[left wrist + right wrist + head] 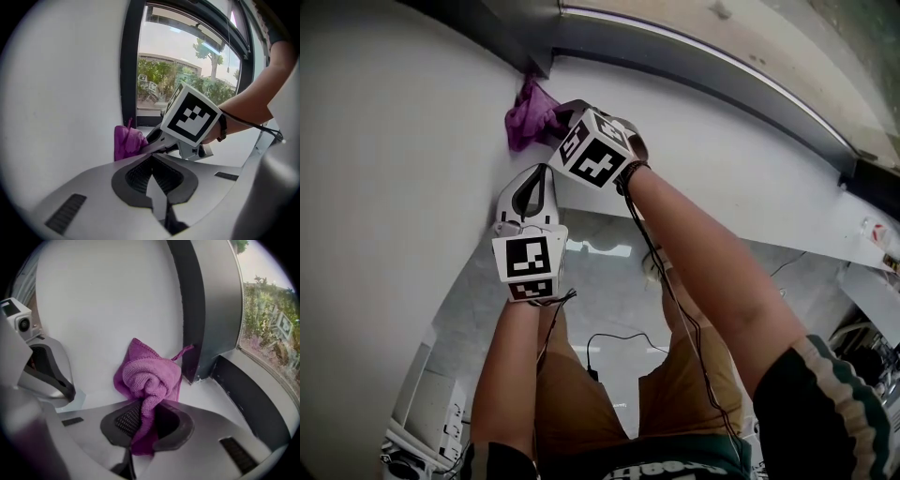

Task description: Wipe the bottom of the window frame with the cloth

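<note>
A purple cloth (pixel 526 116) is bunched against the white wall, right at the dark corner of the window frame (pixel 694 52). My right gripper (pixel 555 122) is shut on the cloth (pixel 151 375), which hangs through the jaws of the right gripper (pixel 143 420). The frame's dark upright (pixel 190 310) and its bottom rail (pixel 253 397) lie just right of the cloth. My left gripper (pixel 542 173) sits just below the right one, shut with nothing in it. In the left gripper view, the left gripper (pixel 153 171) points at the cloth (pixel 125 143) and the right gripper (pixel 149 140).
The white sill (pixel 741 141) runs right along the frame. Trees and buildings (pixel 159 75) show through the glass. Below are the person's legs, a black cable (pixel 609 342) on the pale floor and white furniture (pixel 427 412) at lower left.
</note>
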Available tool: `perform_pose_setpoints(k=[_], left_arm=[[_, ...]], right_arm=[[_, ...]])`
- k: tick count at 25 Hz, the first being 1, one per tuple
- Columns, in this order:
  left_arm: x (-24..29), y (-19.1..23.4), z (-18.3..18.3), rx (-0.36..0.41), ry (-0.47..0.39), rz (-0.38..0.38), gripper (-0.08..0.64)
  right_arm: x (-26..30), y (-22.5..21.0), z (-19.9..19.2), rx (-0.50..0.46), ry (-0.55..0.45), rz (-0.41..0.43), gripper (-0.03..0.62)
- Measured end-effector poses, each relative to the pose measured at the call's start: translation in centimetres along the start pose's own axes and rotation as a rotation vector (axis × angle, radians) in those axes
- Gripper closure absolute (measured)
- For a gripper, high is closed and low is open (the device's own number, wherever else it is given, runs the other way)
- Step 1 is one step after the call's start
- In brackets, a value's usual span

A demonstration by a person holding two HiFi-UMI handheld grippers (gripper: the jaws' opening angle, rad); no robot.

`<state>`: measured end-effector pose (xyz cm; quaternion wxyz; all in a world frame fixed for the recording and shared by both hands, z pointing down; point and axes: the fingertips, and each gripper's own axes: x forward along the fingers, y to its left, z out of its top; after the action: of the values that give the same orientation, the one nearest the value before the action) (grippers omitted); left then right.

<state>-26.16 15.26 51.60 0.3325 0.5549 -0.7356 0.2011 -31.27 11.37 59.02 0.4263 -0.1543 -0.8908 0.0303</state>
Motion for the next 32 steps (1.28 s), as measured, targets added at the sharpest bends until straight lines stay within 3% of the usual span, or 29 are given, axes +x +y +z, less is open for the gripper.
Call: perform_pose_setpoints(k=[7, 12, 18, 27, 32], left_arm=[[0.6, 0.1, 1.0, 0.005, -0.016, -0.010, 0.551], [1.0, 0.6, 1.5, -0.015, -0.031, 0.000, 0.551], [1.4, 0.6, 2.3, -0.018, -0.030, -0.009, 0.551], [1.6, -0.2, 3.9, 0.069, -0.053, -0.022, 0.551], [2.3, -1.0, 3.9, 0.071, -0.035, -0.028, 0.551]], right_arm=[[0.0, -2.8, 0.6, 0.042, 0.011, -0.037, 0.529], [-0.1, -4.0, 0.7, 0.133, -0.017, -0.048, 0.529], [-0.2, -3.9, 0.6, 0.120, -0.008, -0.048, 0.529], [-1.6, -4.6, -0.8, 0.136, 0.006, -0.076, 0.529], [-2.9, -5.1, -2.4, 0.150, 0.018, -0.092, 0.529]])
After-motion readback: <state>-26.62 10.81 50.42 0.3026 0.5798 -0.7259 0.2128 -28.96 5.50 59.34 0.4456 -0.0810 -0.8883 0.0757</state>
